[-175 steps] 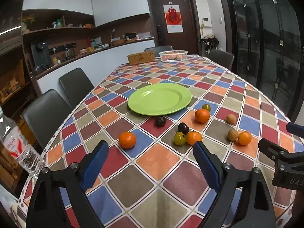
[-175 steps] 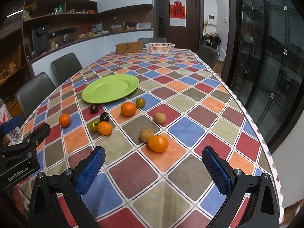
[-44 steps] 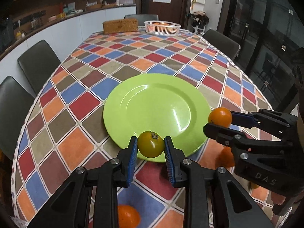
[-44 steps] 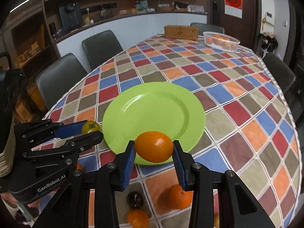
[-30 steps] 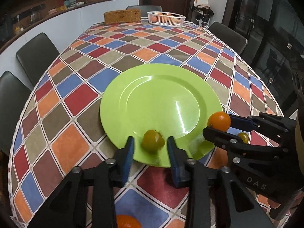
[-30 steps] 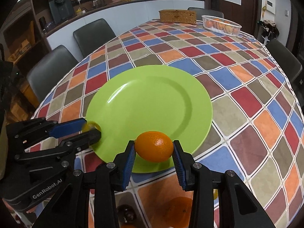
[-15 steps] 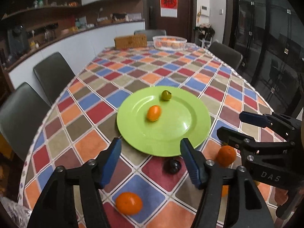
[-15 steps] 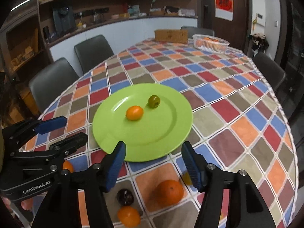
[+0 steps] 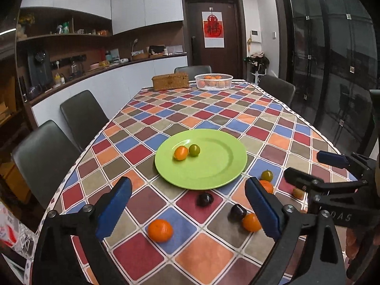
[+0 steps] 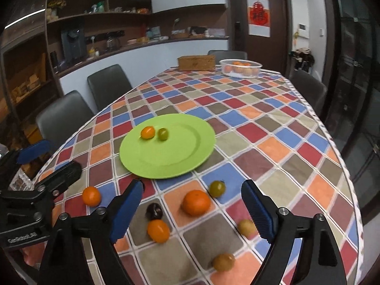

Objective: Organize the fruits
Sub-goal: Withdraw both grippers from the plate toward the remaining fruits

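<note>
Both of my grippers are empty. Left gripper (image 9: 187,205) has its jaws spread wide, just been opening, nothing between the pads. Right gripper (image 10: 191,205) same story: jaws well apart, just been opening, nothing gripped.

Green plate (image 9: 220,166) sits ahead of both grippers on the checkered tablecloth (image 9: 213,109). On it, in the far-left part: a small orange fruit (image 9: 180,153) and a green-yellow fruit (image 9: 194,150), just beside each other; I can't tell whether they touch.

The remaining fruit is on the cloth, nearer to me than the plate:
- Orange (image 9: 160,230) low between the left gripper's fingers, closer to the left one.
- Dark fruit (image 9: 204,199) just past the plate's near rim, ahead of the left gripper.
- Second dark fruit (image 9: 238,211) touching a small orange fruit (image 9: 251,222), right by the left gripper's right finger.
- Bigger orange (image 10: 196,202) and a greenish fruit (image 10: 217,188) between the right gripper's fingers, ahead of the tips.
- Two brownish fruits near the right gripper's right finger: one (image 10: 246,226) partly behind it, one (image 10: 223,262) lower down.

Far end of the table: white basket (image 9: 213,82) with oranges, wicker box (image 9: 170,81) to its left.
</note>
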Available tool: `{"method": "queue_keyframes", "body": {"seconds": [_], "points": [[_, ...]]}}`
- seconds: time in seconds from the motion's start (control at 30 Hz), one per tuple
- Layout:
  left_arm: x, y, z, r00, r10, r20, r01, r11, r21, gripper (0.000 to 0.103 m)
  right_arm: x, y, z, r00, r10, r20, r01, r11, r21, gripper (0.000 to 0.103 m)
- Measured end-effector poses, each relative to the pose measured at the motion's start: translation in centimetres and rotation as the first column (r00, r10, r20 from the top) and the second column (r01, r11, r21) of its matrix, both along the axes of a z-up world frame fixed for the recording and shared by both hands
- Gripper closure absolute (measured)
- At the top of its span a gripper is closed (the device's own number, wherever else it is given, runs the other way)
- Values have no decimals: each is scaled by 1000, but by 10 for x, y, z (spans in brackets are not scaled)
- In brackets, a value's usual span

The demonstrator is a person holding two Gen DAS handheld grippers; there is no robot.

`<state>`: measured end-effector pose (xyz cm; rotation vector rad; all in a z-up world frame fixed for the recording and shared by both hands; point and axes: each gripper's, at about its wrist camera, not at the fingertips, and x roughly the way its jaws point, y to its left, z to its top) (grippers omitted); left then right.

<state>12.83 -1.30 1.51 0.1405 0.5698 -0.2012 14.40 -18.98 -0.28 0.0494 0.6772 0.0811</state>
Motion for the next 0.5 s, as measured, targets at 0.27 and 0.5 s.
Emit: {"method": "queue_keyframes", "body": {"seconds": [0.27,0.5], "points": [[-21,-6,-5,1000,-10,15,10,1000,-16,5,-34,-20,1,991,-124,46,125,992,-19,13],[-39,-19,-17,998,-59,24,59,998,22,5,-60,-25,0,990,-122,73,128,989,-78,13]]}}
